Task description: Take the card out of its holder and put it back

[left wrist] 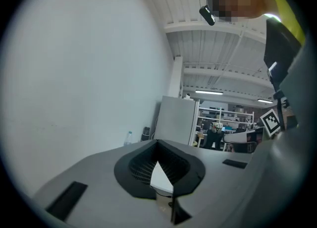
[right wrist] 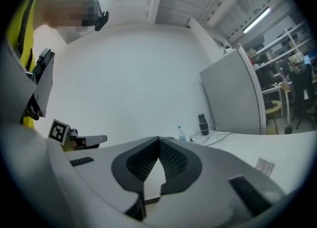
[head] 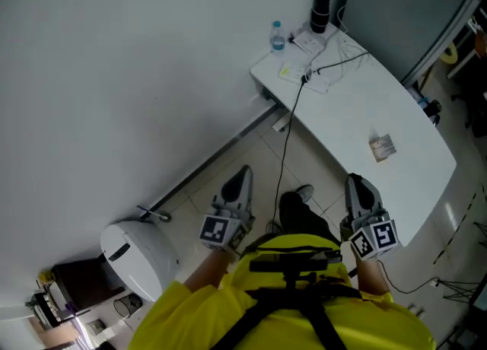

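Observation:
The card in its holder (head: 383,147) lies flat on the white table (head: 358,105), toward its near right part; in the right gripper view the card holder (right wrist: 265,166) shows at the lower right. My left gripper (head: 242,179) is shut and empty, held over the tiled floor left of the table. My right gripper (head: 355,186) is shut and empty too, at the table's near edge, short of the card holder. Both sets of jaws meet tip to tip with nothing between them.
At the table's far end stand a water bottle (head: 278,36) and a dark flask (head: 320,12), with papers and a black cable (head: 335,65) trailing down to the floor. A white bin (head: 137,253) stands at the lower left by the wall.

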Tool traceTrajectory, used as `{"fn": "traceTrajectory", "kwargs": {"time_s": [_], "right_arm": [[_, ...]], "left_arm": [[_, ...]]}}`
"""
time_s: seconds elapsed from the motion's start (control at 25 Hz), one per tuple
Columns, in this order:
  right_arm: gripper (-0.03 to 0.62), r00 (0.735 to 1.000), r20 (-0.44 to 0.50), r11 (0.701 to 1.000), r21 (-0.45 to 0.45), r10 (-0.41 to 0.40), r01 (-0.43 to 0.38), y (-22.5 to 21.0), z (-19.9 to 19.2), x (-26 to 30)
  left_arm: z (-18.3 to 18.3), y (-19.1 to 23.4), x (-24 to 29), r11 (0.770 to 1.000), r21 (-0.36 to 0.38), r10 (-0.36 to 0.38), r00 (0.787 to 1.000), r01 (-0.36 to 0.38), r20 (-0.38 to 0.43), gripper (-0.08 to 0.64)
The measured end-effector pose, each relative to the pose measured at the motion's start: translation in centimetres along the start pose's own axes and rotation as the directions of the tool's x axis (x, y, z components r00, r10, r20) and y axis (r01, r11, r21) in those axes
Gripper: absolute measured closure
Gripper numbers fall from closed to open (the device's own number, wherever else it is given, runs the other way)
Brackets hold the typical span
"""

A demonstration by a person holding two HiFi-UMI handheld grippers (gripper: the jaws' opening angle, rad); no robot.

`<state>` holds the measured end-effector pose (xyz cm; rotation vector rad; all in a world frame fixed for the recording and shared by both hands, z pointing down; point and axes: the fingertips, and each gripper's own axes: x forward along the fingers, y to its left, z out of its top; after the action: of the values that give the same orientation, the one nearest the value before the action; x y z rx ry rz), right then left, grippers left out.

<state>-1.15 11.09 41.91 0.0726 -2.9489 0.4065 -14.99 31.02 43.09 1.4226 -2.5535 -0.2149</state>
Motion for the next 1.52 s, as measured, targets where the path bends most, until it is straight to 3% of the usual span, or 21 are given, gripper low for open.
{"fn": "traceTrajectory", "kwargs": {"time_s": [0.4,0.52,0.68,0.8,0.88,0.92,1.0,1.2,1.28,1.36,1.44,1.52], "right_arm": [[0.586,0.975,0.079,0.978,0.031,-0.208,0.206,-14.3,4.3,7.3],[0.584,0.94,0.084,0.943,0.059,-0.331,0.327,-18.4,4.2,6.4],[0.584,0.87,0.071,0.871,0.093,-0.488,0.482,-21.6,3.5,3.1],[0.584,0.79,0.07,0.791,0.132,-0.609,0.597,-23.6,2.9,0.5],[0.584,0.721,0.081,0.723,0.16,-0.688,0.672,-24.4,3.0,-1.0],[0.584,0.686,0.086,0.689,0.17,-0.722,0.704,-24.6,3.0,-1.5],[0.519,0.622,0.083,0.625,0.189,-0.779,0.757,-24.9,3.0,-2.4],[0.506,0.472,0.058,0.473,0.211,-0.88,0.855,-24.9,2.3,-4.2],[0.385,0.404,0.031,0.401,0.217,-0.914,0.89,-25.7,0.6,-4.9],[0.252,0.341,-0.025,0.327,0.23,-0.94,0.917,-27.2,-2.0,-4.9],[0.221,0.323,-0.068,0.297,0.256,-0.944,0.92,-28.5,-4.2,-4.0],[0.241,0.322,-0.074,0.298,0.232,-0.944,0.926,-29.5,-5.8,-3.0]], "left_arm": [[3.3,-2.6,19.3,0.978,0.06,-0.197,0.98,0.198,-0.026,0.558],[1.7,-4.8,24.5,0.95,0.043,-0.303,0.948,0.308,-0.097,0.558],[2.6,-9.4,29.7,0.893,0.065,-0.44,0.894,0.446,-0.085,0.558],[1.9,-12.8,32.6,0.824,0.053,-0.556,0.824,0.563,-0.107,0.558],[1.5,-15.0,34.2,0.764,0.044,-0.635,0.761,0.644,-0.132,0.558],[1.3,-16.1,35.0,0.729,0.046,-0.672,0.726,0.683,-0.146,0.558],[0.9,-18.0,36.2,0.661,0.057,-0.731,0.659,0.748,-0.178,0.558],[-0.5,-21.7,38.2,0.472,0.092,-0.838,0.479,0.877,-0.262,0.558],[-1.6,-22.6,38.8,0.419,0.093,-0.857,0.427,0.903,-0.29,0.558],[-2.7,-23.4,39.4,0.386,0.067,-0.865,0.386,0.92,-0.32,0.558],[-3.4,-23.8,39.4,0.354,0.046,-0.872,0.348,0.934,-0.345,0.558],[-3.9,-23.8,39.0,0.322,0.037,-0.88,0.314,0.946,-0.356,0.558]]}}
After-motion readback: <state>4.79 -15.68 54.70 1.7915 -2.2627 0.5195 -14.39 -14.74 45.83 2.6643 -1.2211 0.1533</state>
